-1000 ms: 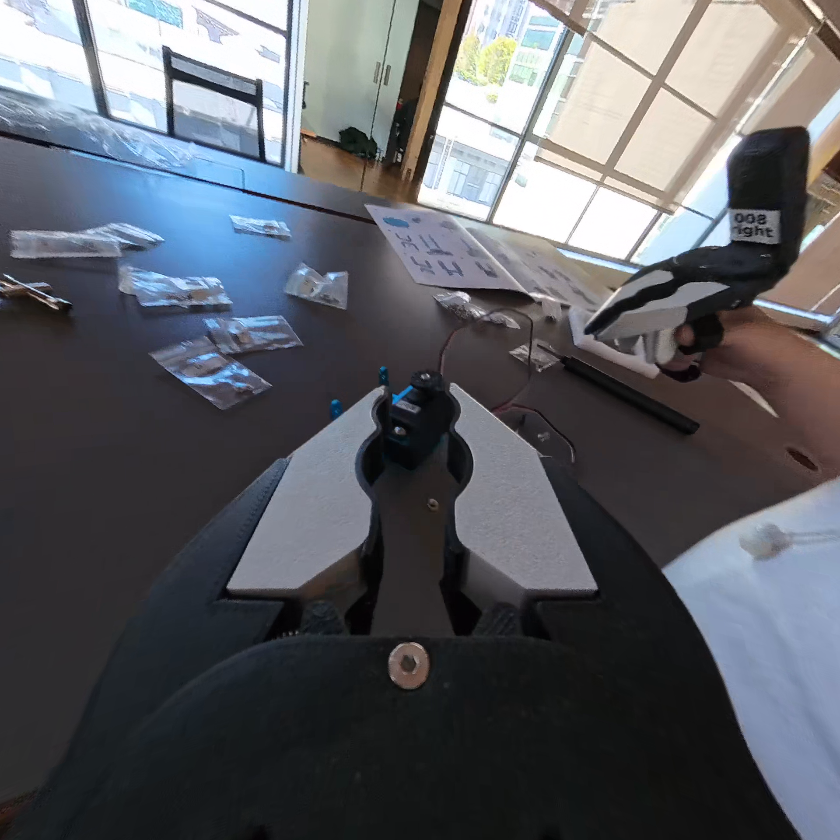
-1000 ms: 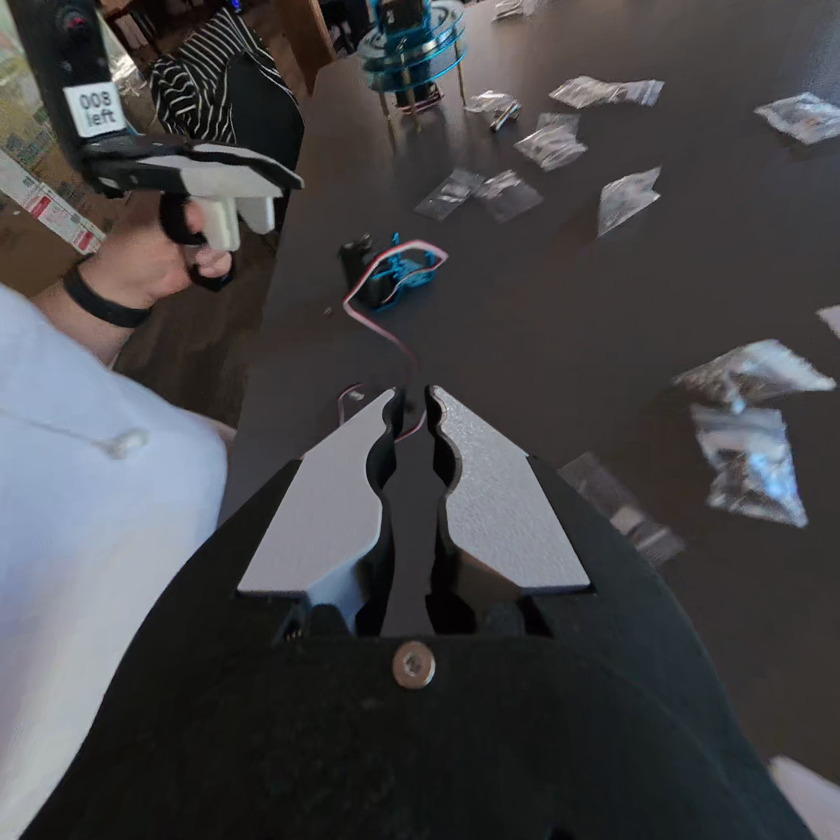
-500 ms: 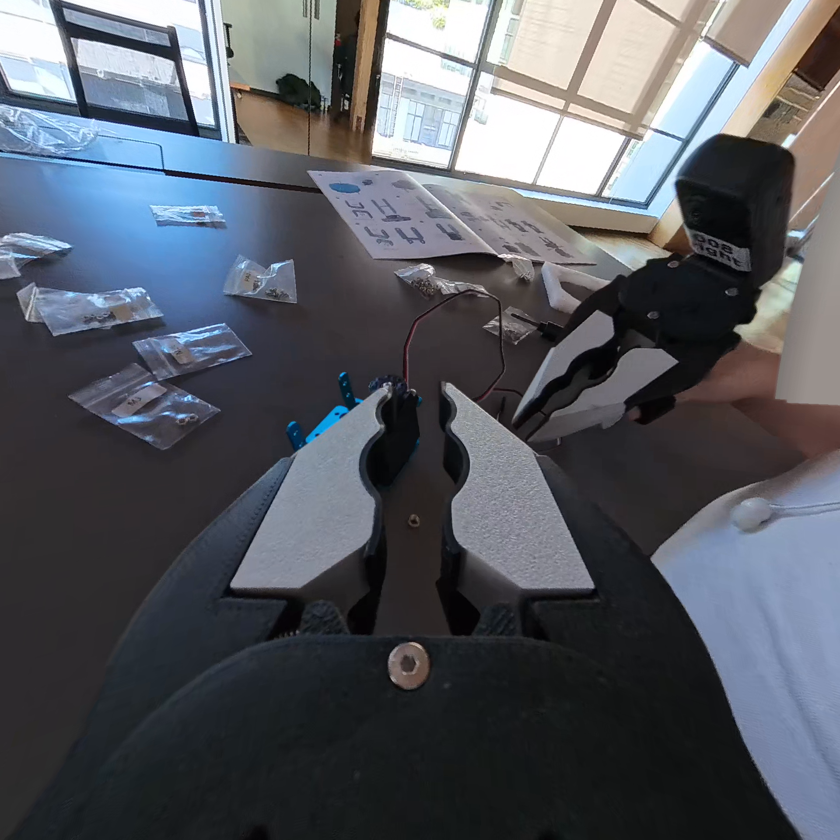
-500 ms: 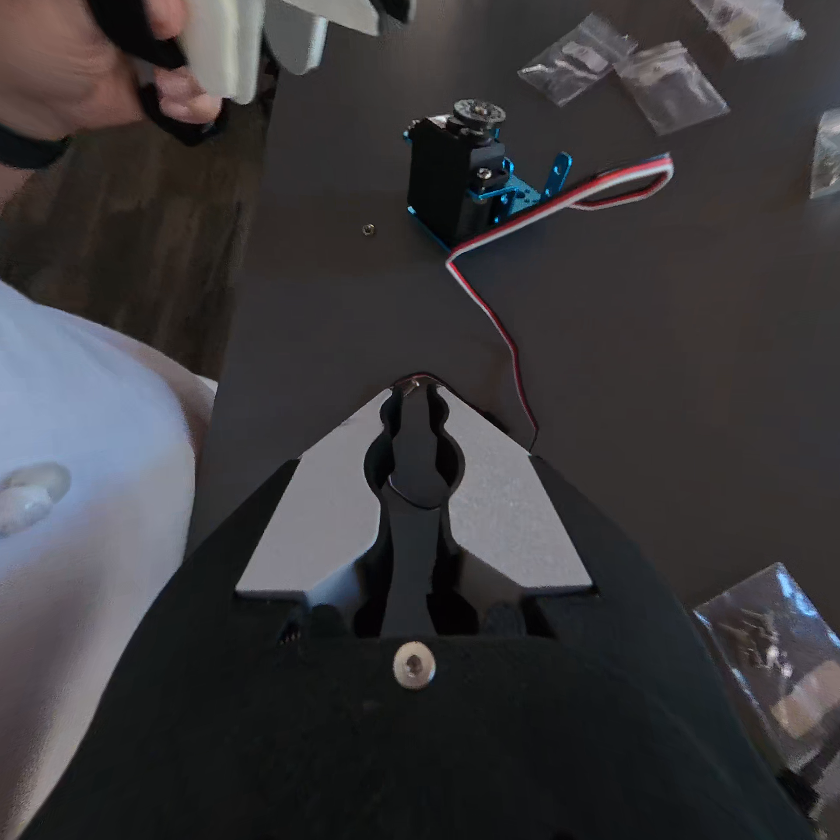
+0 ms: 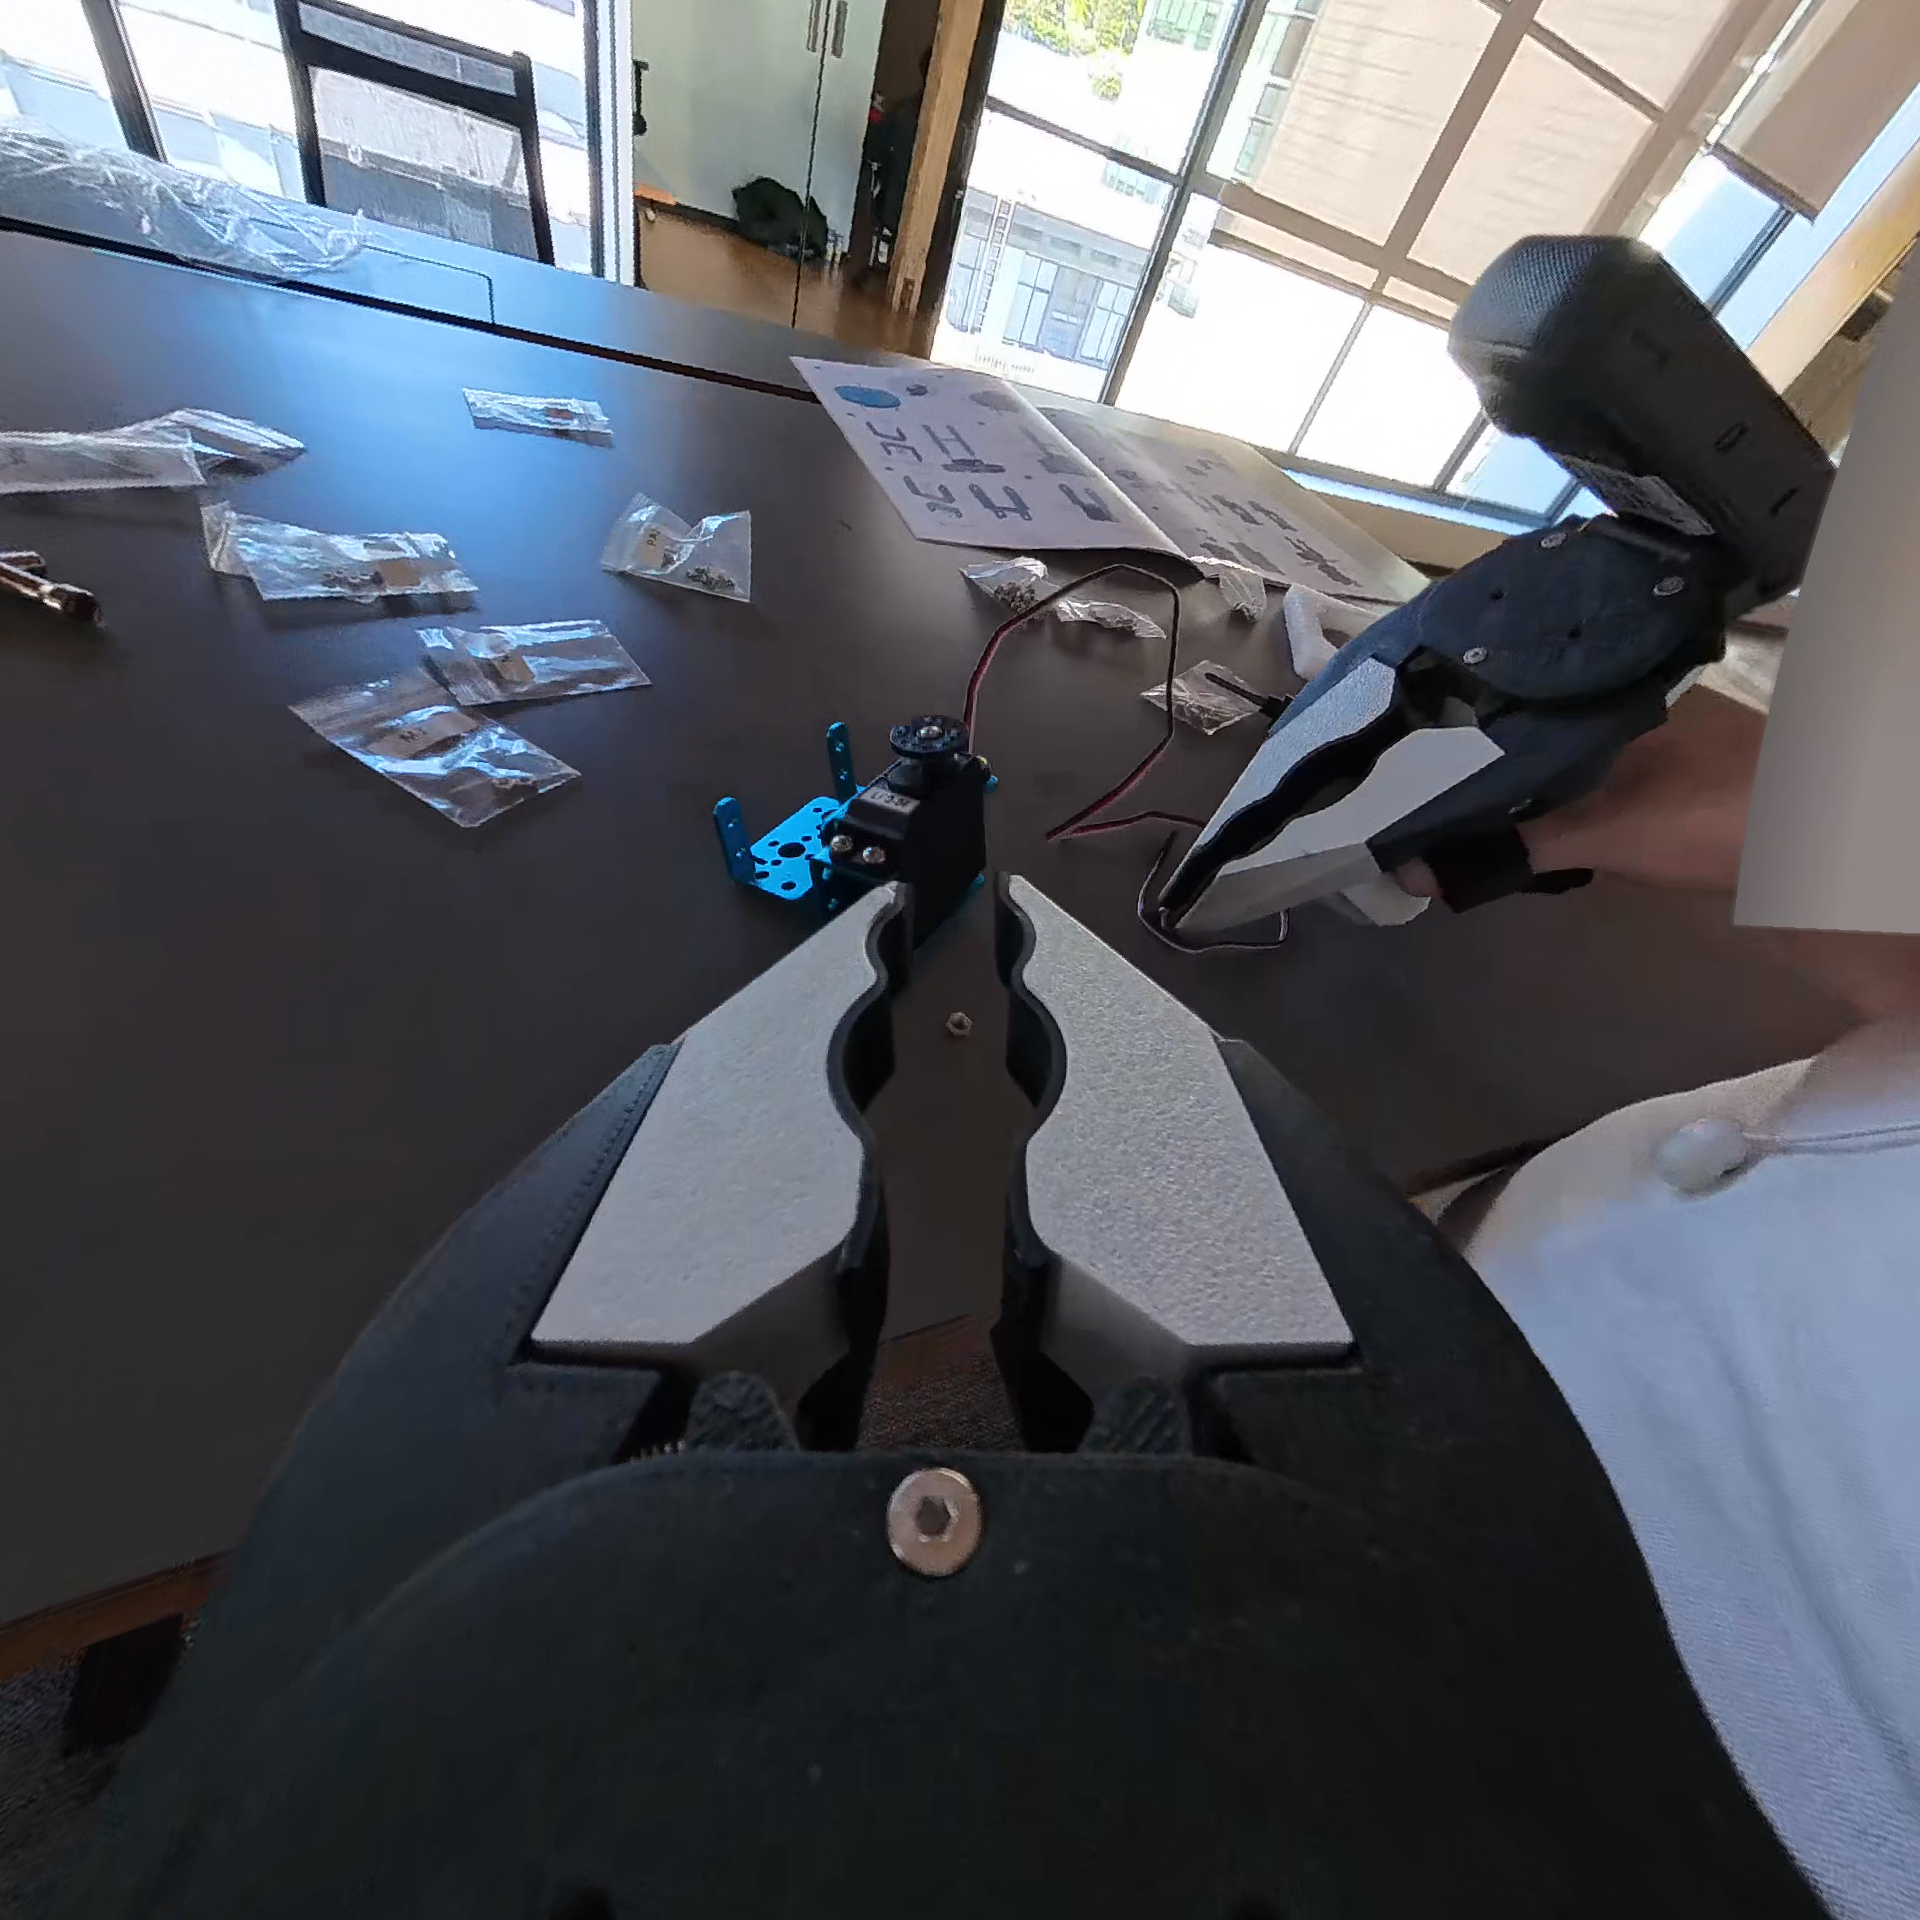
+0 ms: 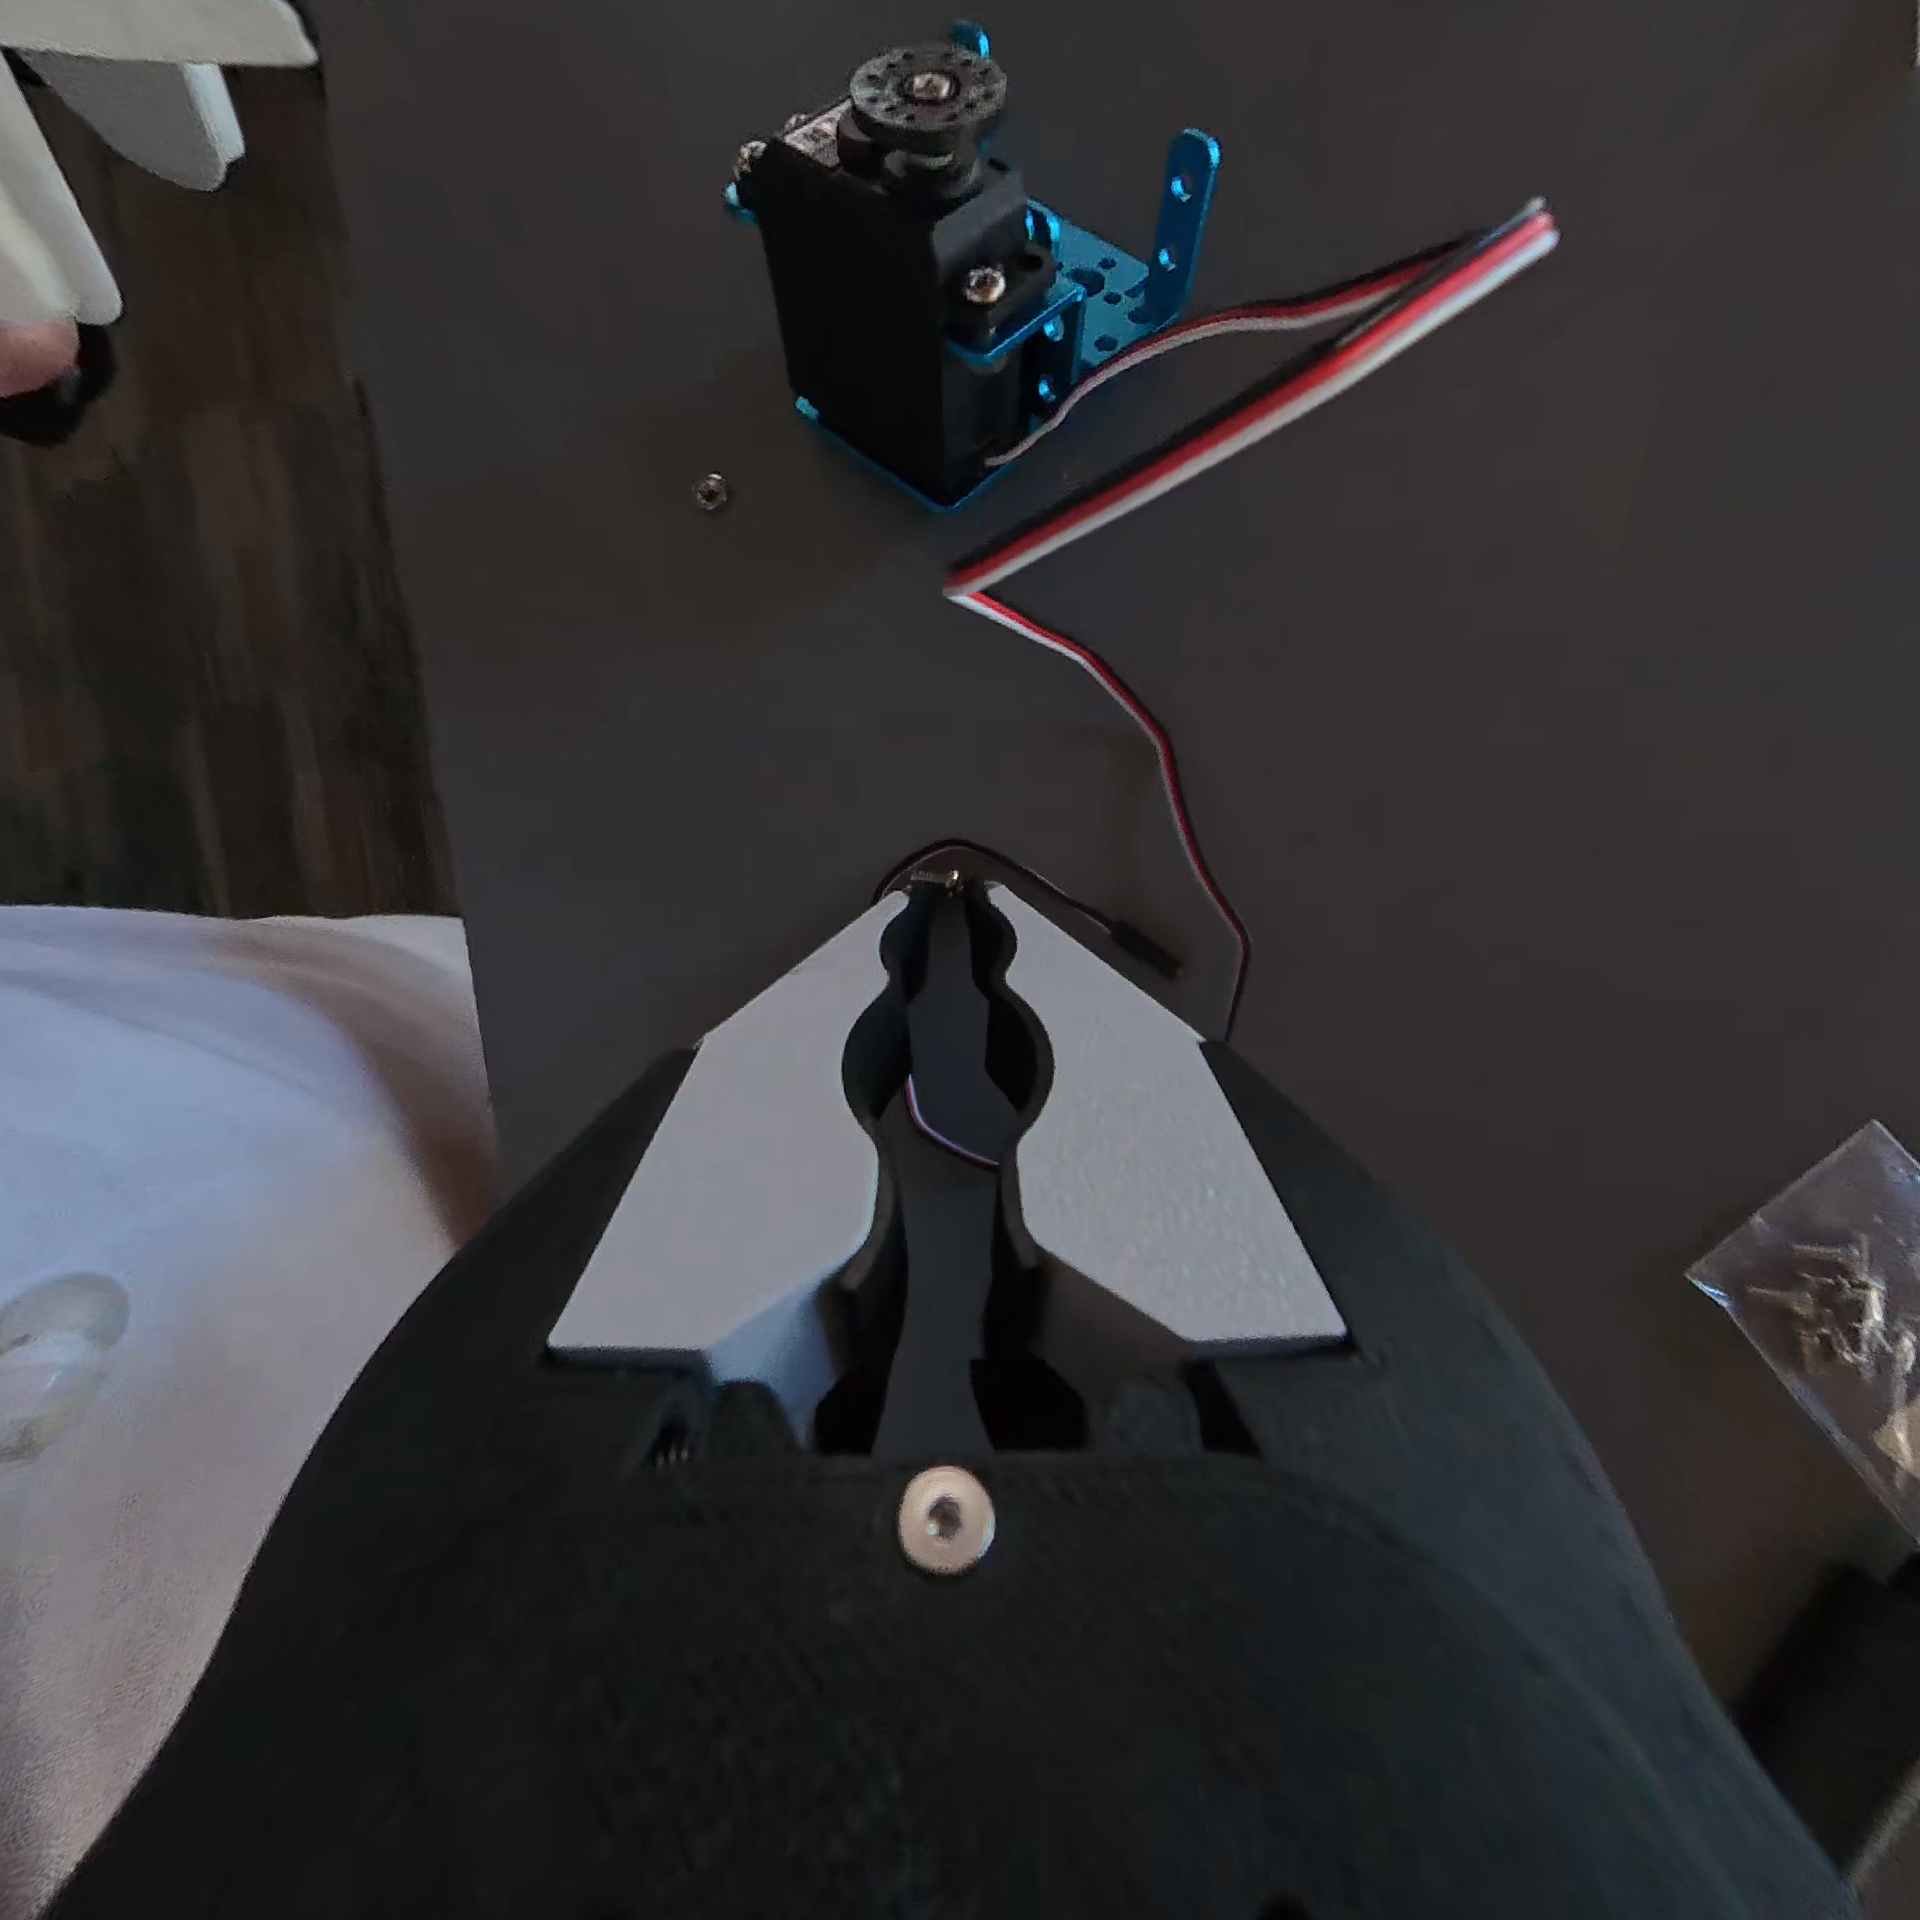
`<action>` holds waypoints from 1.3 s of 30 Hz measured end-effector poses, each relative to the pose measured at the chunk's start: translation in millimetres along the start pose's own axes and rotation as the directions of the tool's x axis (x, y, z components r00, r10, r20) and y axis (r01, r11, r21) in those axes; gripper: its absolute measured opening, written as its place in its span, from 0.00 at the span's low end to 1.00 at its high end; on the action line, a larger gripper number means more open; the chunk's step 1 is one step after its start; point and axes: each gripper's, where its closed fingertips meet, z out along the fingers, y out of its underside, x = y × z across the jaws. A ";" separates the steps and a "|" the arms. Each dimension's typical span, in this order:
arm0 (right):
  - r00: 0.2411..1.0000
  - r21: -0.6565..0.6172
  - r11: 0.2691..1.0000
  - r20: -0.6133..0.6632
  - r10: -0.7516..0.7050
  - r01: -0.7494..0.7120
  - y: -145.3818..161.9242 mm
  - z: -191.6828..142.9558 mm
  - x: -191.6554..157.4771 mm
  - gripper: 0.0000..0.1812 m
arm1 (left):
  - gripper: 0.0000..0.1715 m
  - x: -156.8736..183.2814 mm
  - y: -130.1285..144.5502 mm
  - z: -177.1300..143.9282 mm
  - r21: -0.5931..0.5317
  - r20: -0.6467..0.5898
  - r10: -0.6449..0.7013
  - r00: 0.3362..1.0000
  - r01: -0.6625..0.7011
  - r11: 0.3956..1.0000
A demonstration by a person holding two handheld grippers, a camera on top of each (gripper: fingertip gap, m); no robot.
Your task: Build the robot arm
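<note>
On the dark table (image 5: 260, 987), left gripper (image 5: 948, 902), now parted, has released the servo (image 5: 920, 821); right gripper (image 6: 938, 891) has pinched shut on its wire (image 6: 1195, 821).

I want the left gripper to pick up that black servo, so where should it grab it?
Probably across the servo's flat black body, below the round horn, from the near side: it stands upright on the blue bracket, just ahead of the open left gripper.

Servo (image 5: 920, 821): black, standing upright in a blue metal bracket (image 5: 774, 857) on the dark worktop (image 5: 312, 987).
Cable (image 6: 1195, 395): red-white-black ribbon trailing off the servo — its thin end lying pinched at the right gripper (image 6: 940, 883) tips.
</note>
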 end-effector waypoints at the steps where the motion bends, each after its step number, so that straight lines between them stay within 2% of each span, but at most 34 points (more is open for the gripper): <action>1: 1.000 -0.005 1.000 0.007 -0.012 0.012 0.0 0.4 -0.8 0.05 | 0.09 0.1 1.4 -1.2 -0.002 0.001 0.000 1.000 0.000 1.000; 7: 0.977 -0.031 0.977 0.017 -0.211 0.212 -0.5 1.0 2.4 0.11 | 0.08 5.2 9.9 -5.9 -0.027 -0.022 0.003 1.000 -0.003 1.000; 12: 0.909 -0.038 0.916 0.146 -0.391 0.400 0.8 1.2 -4.3 0.10 | 0.08 13.8 12.0 -9.2 -0.042 -0.046 -0.002 0.999 0.000 0.999; 16: 0.839 -0.009 0.871 0.273 -0.471 0.491 0.4 2.3 -6.1 0.08 | 0.08 19.5 16.9 -15.3 -0.063 -0.030 0.011 0.999 -0.013 0.998; 22: 0.743 0.030 0.828 0.425 -0.517 0.559 0.1 2.5 -6.9 0.06 | 0.08 26.2 24.2 -25.7 -0.085 0.001 0.009 1.000 -0.009 0.996; 24: 0.712 0.043 0.804 0.439 -0.548 0.592 0.1 2.6 -6.7 0.05 | 0.08 26.9 25.3 -28.2 -0.084 0.013 0.004 1.000 -0.003 0.996; 28: 0.699 0.048 0.796 0.449 -0.557 0.603 -2.8 4.7 -7.6 0.06 | 0.08 28.3 27.1 -27.9 -0.085 0.018 -0.007 1.000 0.008 0.996; 30: 0.683 0.057 0.783 0.452 -0.574 0.620 -2.2 4.9 -9.7 0.00 | 0.07 29.2 26.8 -26.4 -0.084 0.018 -0.004 1.000 0.006 0.996; 35: 0.690 0.066 0.788 0.443 -0.573 0.612 -1.1 4.1 -10.6 0.00 | 0.07 31.0 26.3 -18.0 -0.083 0.001 -0.006 1.000 0.006 0.997; 39: 0.755 0.072 0.841 0.405 -0.515 0.536 -5.7 2.2 -4.7 0.06 | 0.07 33.1 27.5 -10.4 -0.089 -0.014 -0.005 1.000 0.004 0.996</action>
